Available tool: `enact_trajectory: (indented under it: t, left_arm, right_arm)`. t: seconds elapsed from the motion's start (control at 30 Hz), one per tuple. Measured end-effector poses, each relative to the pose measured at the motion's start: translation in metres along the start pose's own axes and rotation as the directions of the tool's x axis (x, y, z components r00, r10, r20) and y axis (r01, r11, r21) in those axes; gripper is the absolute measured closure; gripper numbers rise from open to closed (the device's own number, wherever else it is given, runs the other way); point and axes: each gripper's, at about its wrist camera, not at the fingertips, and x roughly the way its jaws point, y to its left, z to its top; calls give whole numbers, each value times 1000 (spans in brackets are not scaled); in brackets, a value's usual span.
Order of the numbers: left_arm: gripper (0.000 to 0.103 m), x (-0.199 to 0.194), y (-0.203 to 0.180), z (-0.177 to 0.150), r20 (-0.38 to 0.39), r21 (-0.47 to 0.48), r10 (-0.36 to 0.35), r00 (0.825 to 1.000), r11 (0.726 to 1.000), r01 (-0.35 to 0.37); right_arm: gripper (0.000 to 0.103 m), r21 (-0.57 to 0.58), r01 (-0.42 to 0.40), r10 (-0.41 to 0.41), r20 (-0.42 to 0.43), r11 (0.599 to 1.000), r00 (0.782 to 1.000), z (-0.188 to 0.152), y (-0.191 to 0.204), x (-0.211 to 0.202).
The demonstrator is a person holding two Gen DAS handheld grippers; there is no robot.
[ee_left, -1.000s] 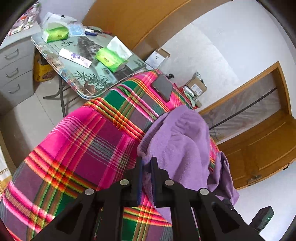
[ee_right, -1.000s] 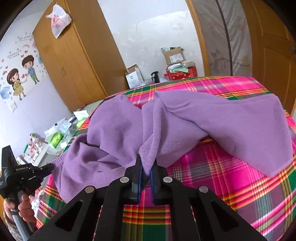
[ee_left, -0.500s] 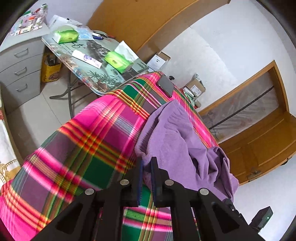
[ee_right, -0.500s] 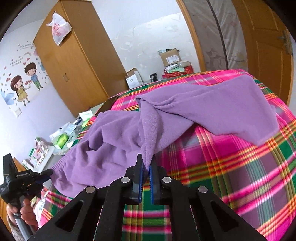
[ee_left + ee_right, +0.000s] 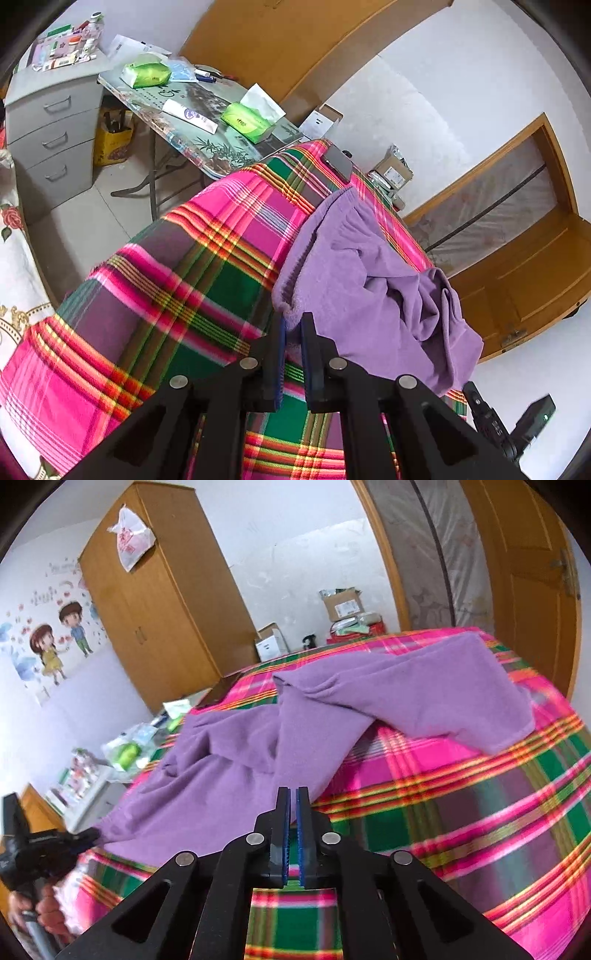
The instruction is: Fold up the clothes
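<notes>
A purple fleece garment [image 5: 354, 266] lies rumpled on a table covered with a pink and green plaid cloth [image 5: 192, 280]. My left gripper [image 5: 292, 325] is shut on its ribbed edge at the near left. In the right wrist view the garment [image 5: 229, 775] spreads out, with one long part [image 5: 424, 690] reaching to the far right. My right gripper [image 5: 293, 797] is shut, pinching a folded edge of the garment at its very tips. The left gripper [image 5: 86, 836] shows there too, held by a hand [image 5: 40, 912] and clamping the garment's left corner.
A dark phone [image 5: 338, 162] lies at the table's far edge. A side table [image 5: 207, 147] carrying green tissue packs and grey drawers [image 5: 55, 122] stand to the left. A wooden wardrobe [image 5: 155, 602], cardboard boxes [image 5: 341, 605] and a door [image 5: 532, 572] lie beyond.
Both grippers have drawn back toward the near edge with the garment still held. The raised fold in the right gripper has come down, and the garment lies flatter and more stretched out.
</notes>
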Motion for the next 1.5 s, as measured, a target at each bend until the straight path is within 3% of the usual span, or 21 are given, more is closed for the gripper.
enact_trajectory:
  t: [0.1,0.23,0.5,0.57,0.6,0.7,1.0,1.5]
  left_arm:
    - [95,-1,2,0,2,-1,4,1000,1000,-4]
    - [95,-1,5,-1,0,-7,11,1000,1000,-11]
    - [95,2,12,2,-8,-26,21,1000,999,-21]
    - [95,3,14,2,-9,-30,23,1000,999,-23]
    - [95,3,14,3,-12,-30,23,1000,999,-23]
    - [95,3,14,2,-13,-31,19,1000,999,-19]
    - [95,0,12,1,-11,-21,1,1000,1000,-2]
    - [95,-26,21,-10,0,-1,-11,1000,1000,11]
  right_arm:
    - [95,-15,1,-2,-35,1000,999,8,-1,17]
    - [66,-45,-4,2,-44,999,999,18,3,32]
    - [62,-235,104,-120,-53,966,991,30,29,76]
    - [62,-226,129,-145,-56,965,988,30,25,83]
    - [62,-222,141,-158,-58,965,986,30,23,86]
    - [98,-179,184,-199,-67,966,978,31,14,89]
    - [100,-105,204,-208,-21,973,978,30,1,57]
    - [101,1,169,-169,51,986,984,9,-16,-13]
